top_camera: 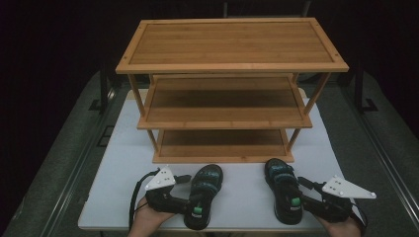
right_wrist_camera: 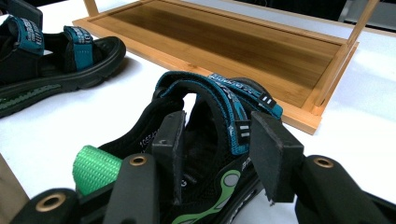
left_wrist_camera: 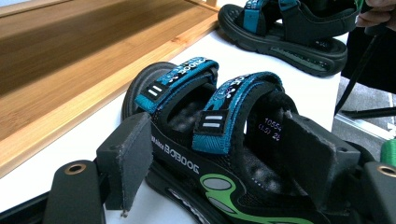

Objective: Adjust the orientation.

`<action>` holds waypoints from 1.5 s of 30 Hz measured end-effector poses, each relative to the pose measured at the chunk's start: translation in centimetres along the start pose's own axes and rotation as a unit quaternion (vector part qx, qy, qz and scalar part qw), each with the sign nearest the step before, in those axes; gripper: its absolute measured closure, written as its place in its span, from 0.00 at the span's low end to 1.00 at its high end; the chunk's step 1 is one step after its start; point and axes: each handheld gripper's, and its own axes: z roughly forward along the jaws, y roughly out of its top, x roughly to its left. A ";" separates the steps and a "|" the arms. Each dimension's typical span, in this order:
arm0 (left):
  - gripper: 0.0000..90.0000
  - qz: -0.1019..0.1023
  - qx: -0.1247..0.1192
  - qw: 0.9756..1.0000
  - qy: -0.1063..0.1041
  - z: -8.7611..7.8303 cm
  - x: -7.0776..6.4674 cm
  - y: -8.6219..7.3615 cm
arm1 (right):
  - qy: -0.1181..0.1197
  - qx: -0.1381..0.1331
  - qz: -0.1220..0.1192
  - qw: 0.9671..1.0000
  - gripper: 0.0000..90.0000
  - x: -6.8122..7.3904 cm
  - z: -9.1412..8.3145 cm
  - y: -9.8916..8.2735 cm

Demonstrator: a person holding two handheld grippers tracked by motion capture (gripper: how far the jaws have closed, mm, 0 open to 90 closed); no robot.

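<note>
Jaws wide both sides: left gripper (top_camera: 190, 193) straddles left sandal (top_camera: 203, 195), right gripper (top_camera: 302, 193) straddles right sandal (top_camera: 284, 196); hands low at table edge.

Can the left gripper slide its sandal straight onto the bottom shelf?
Probably yes. The left gripper has its jaws around the left sandal, and the bottom shelf sits just ahead, bare, with nothing between. The middle shelf above looks high enough.

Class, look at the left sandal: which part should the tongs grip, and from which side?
Grip the left sandal at its heel sidewall, coming from the person's edge of the table: its heel points there, and the upright wall fits between the left tongs.
</note>
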 end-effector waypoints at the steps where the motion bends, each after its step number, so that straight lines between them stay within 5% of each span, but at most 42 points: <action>1: 0.29 0.000 0.000 1.000 0.000 0.0 0.0 0.0 | -0.001 0.000 0.000 1.000 0.61 0.0 0.0 0.0; 15: 0.43 0.003 0.011 1.000 -0.007 0.2 0.1 -0.1 | -0.005 0.009 0.018 1.000 0.52 0.2 1.2 0.1; 28: 0.46 0.008 0.021 1.000 0.000 0.5 -0.1 0.0 | 0.000 0.020 0.039 0.999 0.46 -0.1 1.7 0.1; 45: 0.59 0.008 0.029 0.999 0.021 0.6 -0.2 0.1 | -0.028 0.028 0.034 0.999 0.54 0.0 2.2 0.2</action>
